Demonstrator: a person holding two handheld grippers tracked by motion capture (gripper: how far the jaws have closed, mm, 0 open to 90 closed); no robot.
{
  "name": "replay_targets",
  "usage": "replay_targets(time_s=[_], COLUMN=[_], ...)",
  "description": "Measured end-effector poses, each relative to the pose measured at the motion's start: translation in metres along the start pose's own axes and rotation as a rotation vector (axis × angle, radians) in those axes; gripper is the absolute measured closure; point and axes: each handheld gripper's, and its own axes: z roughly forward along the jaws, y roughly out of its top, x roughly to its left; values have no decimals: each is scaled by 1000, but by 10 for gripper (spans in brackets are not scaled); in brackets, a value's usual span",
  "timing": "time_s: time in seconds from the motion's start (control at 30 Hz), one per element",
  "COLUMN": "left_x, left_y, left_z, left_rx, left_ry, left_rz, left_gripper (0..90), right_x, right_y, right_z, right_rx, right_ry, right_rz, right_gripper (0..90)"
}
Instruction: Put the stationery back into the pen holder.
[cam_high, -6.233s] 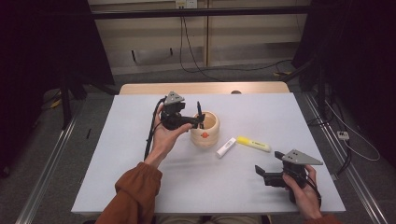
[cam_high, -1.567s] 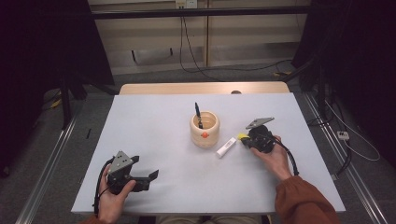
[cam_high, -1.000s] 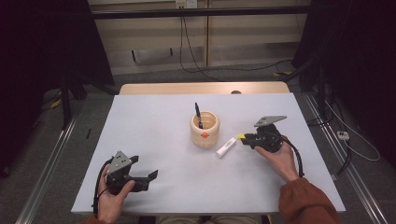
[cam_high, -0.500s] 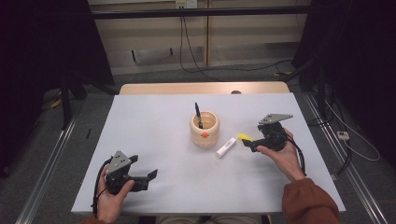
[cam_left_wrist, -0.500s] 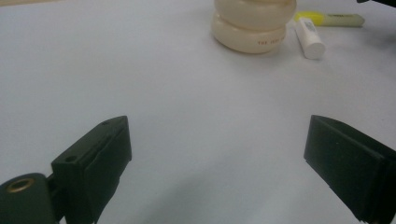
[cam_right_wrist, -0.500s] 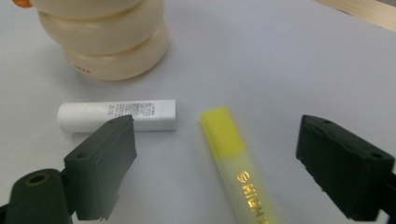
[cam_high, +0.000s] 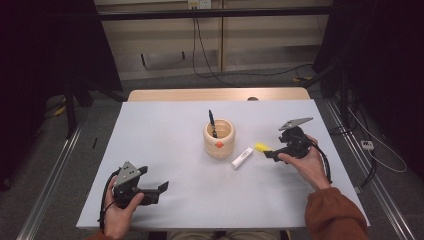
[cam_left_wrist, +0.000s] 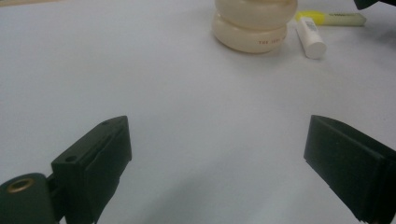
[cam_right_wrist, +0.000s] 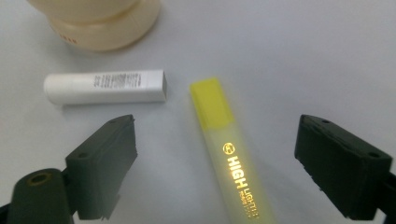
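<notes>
The work looks about one third done: a black pen (cam_high: 212, 121) stands in the cream cup (cam_high: 219, 138) at the centre of the high view, while the yellow highlighter (cam_right_wrist: 227, 148) and the white tube (cam_right_wrist: 105, 87) lie on the worktop (cam_high: 165, 125); the right hand-held gripper (cam_right_wrist: 215, 158) has just opened wide, with the highlighter lying loose between its jaws; the left hand-held gripper (cam_left_wrist: 217, 154), at the lower left, is wide open and empty; the right gripper view shows the printed highlighter body, which the hand covers from above.
</notes>
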Motion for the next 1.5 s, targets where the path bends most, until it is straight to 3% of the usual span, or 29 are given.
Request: replay_targets(time_s=[0.33, 0.7, 0.77, 0.83, 0.97, 1.27, 1.5], left_x=[1, 0, 0, 0, 1, 1, 1], left_y=[0, 0, 0, 0, 0, -1, 0], left_z=[1, 1, 1, 1, 0, 1, 1], left_rx=[0, 3, 5, 2, 4, 4, 8], left_ry=[0, -3, -4, -4, -1, -3, -4], left_rz=[0, 0, 2, -5, -8, -6, -5], left_gripper=[74, 74, 74, 74, 74, 74, 74], right_x=[-6, -10, -8, -7, -4, -2, -2], right_y=[22, 22, 23, 23, 25, 31, 34], right_z=[17, 25, 27, 29, 33, 42, 48], right_rx=[85, 145, 157, 173, 214, 269, 306], right_ry=[21, 6, -1, 22, 0, 22, 24], right_rz=[-47, -60, -80, -89, -128, -169, -176], right_gripper=[125, 266, 284, 346, 393, 553, 612])
